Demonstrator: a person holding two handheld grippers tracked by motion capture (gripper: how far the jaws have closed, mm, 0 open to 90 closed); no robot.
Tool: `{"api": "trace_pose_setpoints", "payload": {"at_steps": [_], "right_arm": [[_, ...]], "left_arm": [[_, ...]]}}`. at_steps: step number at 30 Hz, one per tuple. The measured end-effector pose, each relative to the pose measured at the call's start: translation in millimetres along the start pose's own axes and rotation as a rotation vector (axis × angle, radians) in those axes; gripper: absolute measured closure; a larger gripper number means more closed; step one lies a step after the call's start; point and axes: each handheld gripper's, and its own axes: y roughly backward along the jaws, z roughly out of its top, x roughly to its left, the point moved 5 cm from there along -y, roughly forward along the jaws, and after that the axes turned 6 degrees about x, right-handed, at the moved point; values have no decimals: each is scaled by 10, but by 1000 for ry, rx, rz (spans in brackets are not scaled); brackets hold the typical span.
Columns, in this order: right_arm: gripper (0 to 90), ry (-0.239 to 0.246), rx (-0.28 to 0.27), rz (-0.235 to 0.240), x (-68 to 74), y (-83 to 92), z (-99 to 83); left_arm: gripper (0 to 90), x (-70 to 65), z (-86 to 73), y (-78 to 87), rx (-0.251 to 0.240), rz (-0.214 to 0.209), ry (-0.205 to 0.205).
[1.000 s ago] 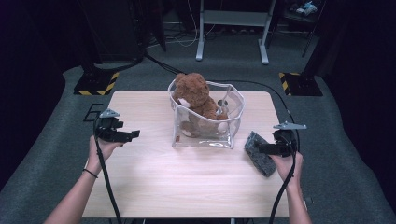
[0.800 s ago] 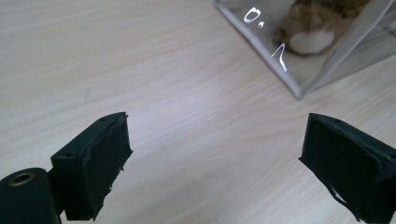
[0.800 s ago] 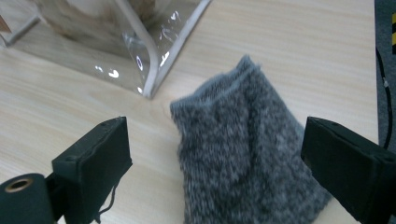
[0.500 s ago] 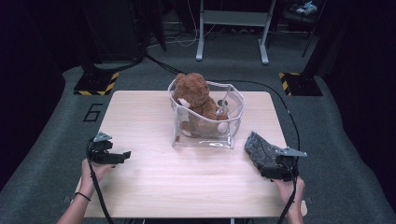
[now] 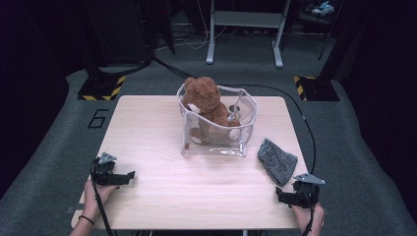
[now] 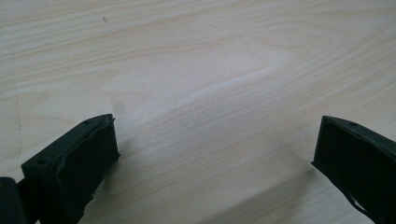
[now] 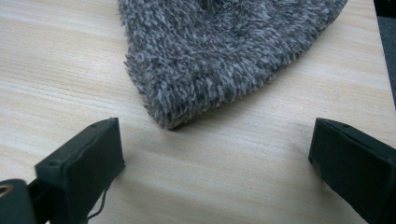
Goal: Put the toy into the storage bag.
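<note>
In the high view, the grey fuzzy cloth (image 5: 277,160) lies flat at the counter's (image 5: 147,128) 4 o'clock, long axis running from 11 to 5 o'clock. The right tool (image 5: 279,195) sits just beside it at 6 o'clock, the left tool (image 5: 129,177) at 8 o'clock. In the left gripper view, the jaws have just been opening and stand spread over bare wood. In the right gripper view, the jaws have likewise been opening, spread and empty, with the cloth's rounded end pointing toward them.

Brown teddy bear (image 5: 204,101) with pale paw pads, sitting in a clear plastic bag (image 5: 243,142) trimmed in white. Mottled grey fuzzy cloth (image 5: 277,160) at right. Pale wood-grain table (image 5: 147,128), black grippers, yellow-and-black striped floor plates (image 5: 101,91) beyond, dark grey carpet.
</note>
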Motion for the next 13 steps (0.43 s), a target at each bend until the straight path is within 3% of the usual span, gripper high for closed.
{"api": "trace_pose_setpoints", "payload": {"at_steps": [3,13], "right_arm": [[0,-3,-11,-10,-21,-23,-6],[0,10,-11,6,-28,-25,-6]], "left_arm": [[0,-19,-20,-2,0,29,-34],[0,-38,-13,-17,-13,24,-31]]}}
